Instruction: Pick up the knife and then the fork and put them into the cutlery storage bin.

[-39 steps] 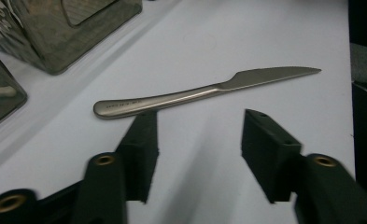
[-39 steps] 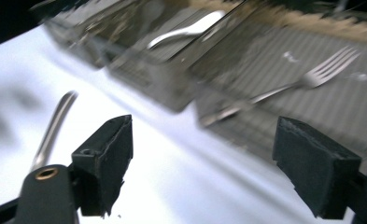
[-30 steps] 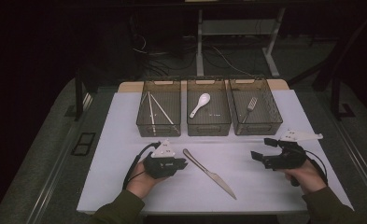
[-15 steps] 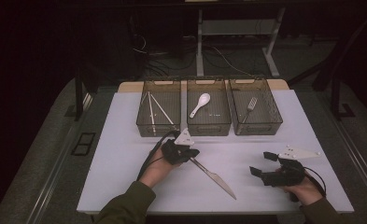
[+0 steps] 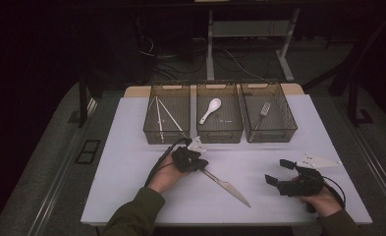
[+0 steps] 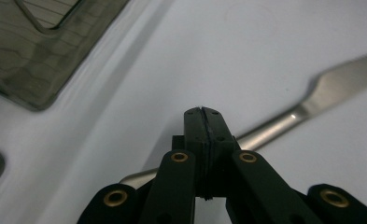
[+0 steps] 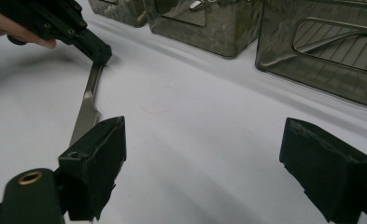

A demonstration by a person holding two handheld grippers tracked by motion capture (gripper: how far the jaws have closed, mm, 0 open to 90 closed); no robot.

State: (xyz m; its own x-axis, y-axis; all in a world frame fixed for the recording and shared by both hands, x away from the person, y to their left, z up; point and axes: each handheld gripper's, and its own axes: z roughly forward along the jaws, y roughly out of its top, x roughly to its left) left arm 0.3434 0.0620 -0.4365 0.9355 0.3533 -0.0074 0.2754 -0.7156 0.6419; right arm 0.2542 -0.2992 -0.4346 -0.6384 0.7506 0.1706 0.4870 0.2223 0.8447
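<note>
The flat silver metal table knife (image 5: 225, 182) lies on the white table (image 5: 131, 147), slantwise, just in front of the middle one of three smoky see-through plastic bins (image 5: 219, 114). Its handle end points toward that bin and its blade runs away from it, toward the person's side.

The left tongs (image 5: 200, 165) are down at the handle end with their jaws pressed fully together. In the left gripper view the closed tips (image 6: 203, 122) sit right over the handle (image 6: 270, 125), but I cannot tell whether the metal is pinched between them or merely lies beneath them. The right tongs (image 5: 279, 172) hover spread wide and empty, farther from the middle bin than the knife and off beyond the blade tip.

I would judge the knife stiff, light and slick. It lies so flat on the table that there is little edge to catch, and polished steel may slide out of rubber pads. The narrow handle, close to where it widens into the blade, looks the best place to grip, squeezing across its thin sides.

I can read no brand, label or writing on the knife, the bins or the table.
</note>
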